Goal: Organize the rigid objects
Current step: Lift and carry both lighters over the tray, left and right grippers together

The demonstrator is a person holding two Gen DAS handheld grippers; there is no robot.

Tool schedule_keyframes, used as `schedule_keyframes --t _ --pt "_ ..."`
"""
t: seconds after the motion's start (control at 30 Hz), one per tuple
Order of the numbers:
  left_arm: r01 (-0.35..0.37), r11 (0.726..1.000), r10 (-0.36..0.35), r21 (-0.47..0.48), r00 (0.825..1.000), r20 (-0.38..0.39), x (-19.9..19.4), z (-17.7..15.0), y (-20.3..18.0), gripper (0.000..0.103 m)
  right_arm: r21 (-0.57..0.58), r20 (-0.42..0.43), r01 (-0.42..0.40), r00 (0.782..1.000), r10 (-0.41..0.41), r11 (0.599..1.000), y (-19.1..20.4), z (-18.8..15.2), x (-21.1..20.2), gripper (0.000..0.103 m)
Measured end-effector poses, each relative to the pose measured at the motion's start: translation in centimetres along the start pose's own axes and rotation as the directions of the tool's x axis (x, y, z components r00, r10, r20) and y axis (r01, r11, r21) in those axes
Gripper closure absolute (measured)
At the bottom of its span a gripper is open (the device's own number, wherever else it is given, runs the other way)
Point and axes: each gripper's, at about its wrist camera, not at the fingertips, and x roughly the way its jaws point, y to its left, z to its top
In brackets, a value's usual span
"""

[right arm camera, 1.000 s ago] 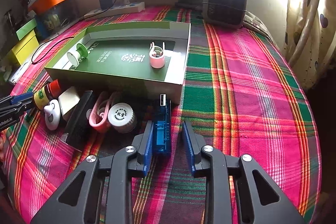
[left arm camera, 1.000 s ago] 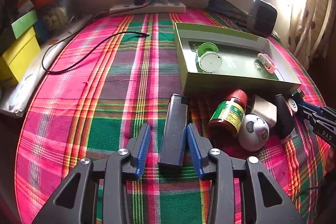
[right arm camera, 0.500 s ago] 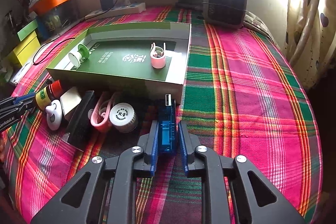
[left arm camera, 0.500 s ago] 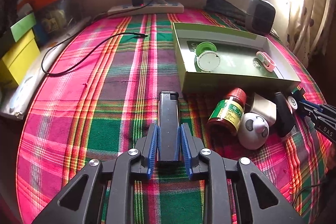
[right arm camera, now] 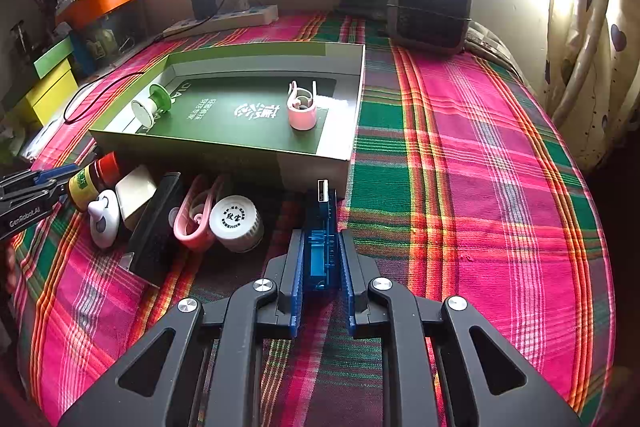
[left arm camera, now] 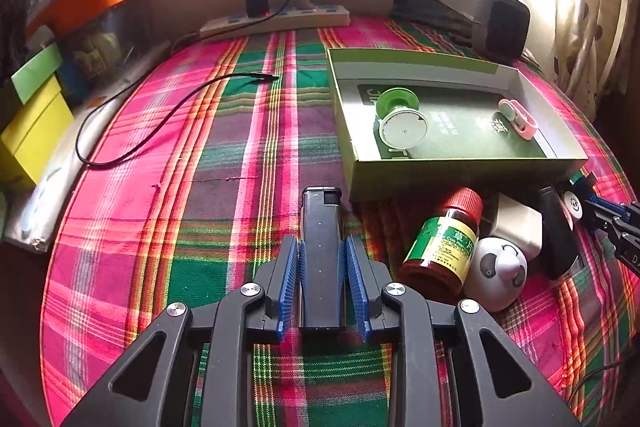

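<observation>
Left tool (left arm camera: 322, 279) and right tool (right arm camera: 322, 269): black plastic linkage arms with triangular cut-outs, round silver screws at the pivots, and blue ribbed pads (left arm camera: 290, 283) lining both fingers. White "GenRobot.AI" lettering marks the left tool's side.

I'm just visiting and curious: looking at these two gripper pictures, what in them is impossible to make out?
- Black lighter, left wrist view: its near end is hidden under the left gripper.
- Blue USB device, right wrist view: its near end lies behind the right gripper.
- Brown bottle, left wrist view: the label print is too small to read.
- Black block, right wrist view: too dark to identify.
- The person: outside both views.
</observation>
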Motion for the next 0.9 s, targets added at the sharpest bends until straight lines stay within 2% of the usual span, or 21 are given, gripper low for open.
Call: schedule_keyframes --t 0.47,0.9 --pt "0.0 1.0 0.0 -0.004 1.0 0.003 0.0 -0.2 0.1 0.081 0.0 0.003 0.002 1.0 -0.002 1.0 0.1 0.0 0.0 0.086" --pt "0.021 1.0 -0.02 -0.022 0.999 0.045 -2.3 0.2 0.6 0.081 -0.001 0.032 -0.006 0.999 0.006 1.0 0.0 0.4 -1.5 0.086"
